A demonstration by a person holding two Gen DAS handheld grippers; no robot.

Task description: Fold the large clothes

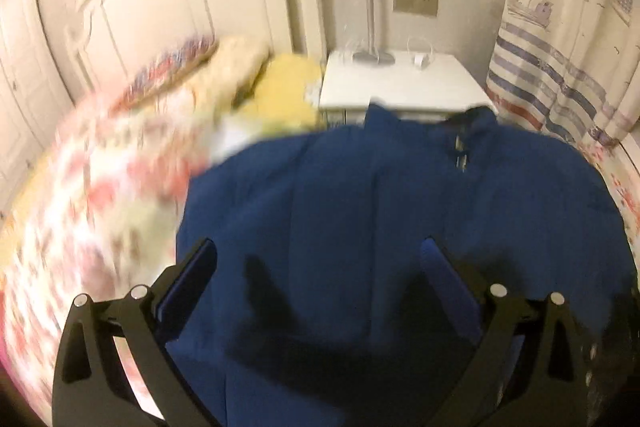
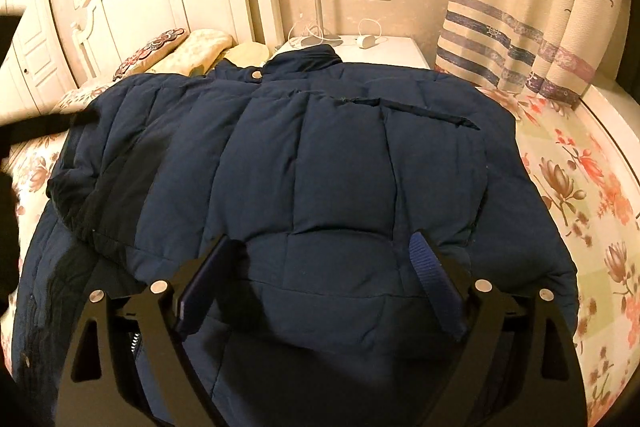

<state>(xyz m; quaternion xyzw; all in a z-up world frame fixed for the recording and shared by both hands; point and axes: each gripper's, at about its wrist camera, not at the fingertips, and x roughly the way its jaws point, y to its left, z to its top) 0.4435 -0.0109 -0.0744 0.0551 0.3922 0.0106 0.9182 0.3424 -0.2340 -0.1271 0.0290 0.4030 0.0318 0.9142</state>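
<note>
1. Left wrist view blurred, worst at left; floral bedsheet [image 1: 100, 195] smears and the padded navy-blue quilted jacket [image 1: 400, 211] loses its stitching. Jacket hem cut off at lower frame edge.
2. Right wrist view sharp: jacket [image 2: 312, 163] fills centre, lying flat on the bed, collar toward the white bedside table [image 2: 396, 49] at upper centre.
3. Left gripper [image 1: 320, 259]: jaws spread wide, nothing pinched, jacket beneath.
4. Right gripper [image 2: 324, 251]: jaws spread wide over jacket, holding nothing.
5. No readable writing.
</note>
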